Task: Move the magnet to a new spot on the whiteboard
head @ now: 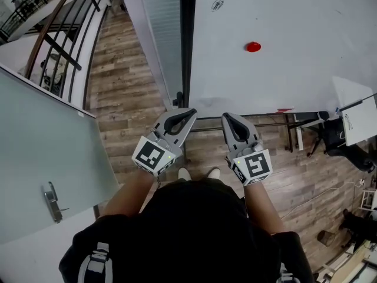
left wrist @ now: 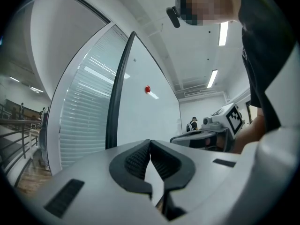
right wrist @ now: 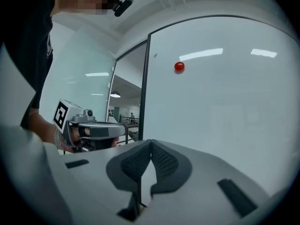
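A small red round magnet (head: 253, 46) sticks to the large whiteboard (head: 294, 69), well ahead of both grippers. The same magnet (right wrist: 179, 66) shows high on the board in the right gripper view, and as a small red dot, the magnet (left wrist: 147, 89), in the left gripper view. My left gripper (head: 194, 112) and right gripper (head: 224, 117) are held side by side in front of the board's lower edge, apart from it. Both have their jaws shut with tips touching and nothing between them. The left gripper (left wrist: 150, 141) and right gripper (right wrist: 150, 142) point level toward the board.
A dark vertical frame post (head: 187, 40) borders the whiteboard's left edge, with frosted glass (head: 159, 34) beside it. A grey door with a handle (head: 52, 201) stands at the left. A railing (head: 65, 34) runs at the far left; a stand and desk (head: 353, 122) sit at the right on the wood floor.
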A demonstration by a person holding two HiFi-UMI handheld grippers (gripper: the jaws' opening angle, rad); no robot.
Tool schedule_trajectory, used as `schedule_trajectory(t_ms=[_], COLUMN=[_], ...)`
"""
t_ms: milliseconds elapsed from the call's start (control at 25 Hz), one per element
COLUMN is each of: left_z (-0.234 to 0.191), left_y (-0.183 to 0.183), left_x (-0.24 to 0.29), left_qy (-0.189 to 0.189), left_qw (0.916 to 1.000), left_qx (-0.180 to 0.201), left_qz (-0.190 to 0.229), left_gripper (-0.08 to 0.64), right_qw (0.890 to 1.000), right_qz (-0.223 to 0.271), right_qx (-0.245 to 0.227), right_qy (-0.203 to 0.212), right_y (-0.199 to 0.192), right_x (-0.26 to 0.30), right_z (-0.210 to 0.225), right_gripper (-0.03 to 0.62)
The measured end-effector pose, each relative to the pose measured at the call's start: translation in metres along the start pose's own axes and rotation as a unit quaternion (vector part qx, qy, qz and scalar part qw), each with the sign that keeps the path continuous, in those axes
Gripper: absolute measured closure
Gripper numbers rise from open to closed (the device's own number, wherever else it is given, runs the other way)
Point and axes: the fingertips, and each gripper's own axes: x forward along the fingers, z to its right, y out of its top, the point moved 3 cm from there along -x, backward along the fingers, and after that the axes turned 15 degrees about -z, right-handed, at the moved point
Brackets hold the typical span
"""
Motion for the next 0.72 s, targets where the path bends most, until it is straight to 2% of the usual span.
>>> schedule_trajectory(t_ms=[240,720], left_z=[-0.001,0.001], left_y=[0.014,0.045], left_x=[0.013,0.023], left_qy=[0.016,0.045], left_qw=[0.9998,0.9985], left_qx=[0.008,0.02], left_qz=[0.003,0.022], left_gripper=[0.555,0.555], right_qw=[0.998,0.984], right_qz=[0.025,0.145], right_qx=[-0.037,-0.081], right_qy=[-0.037,-0.068], right_y=[0.019,0.088], right_x=[-0.003,-0.018], right_z=[0.022,0.04], right_gripper=[0.592,0.592])
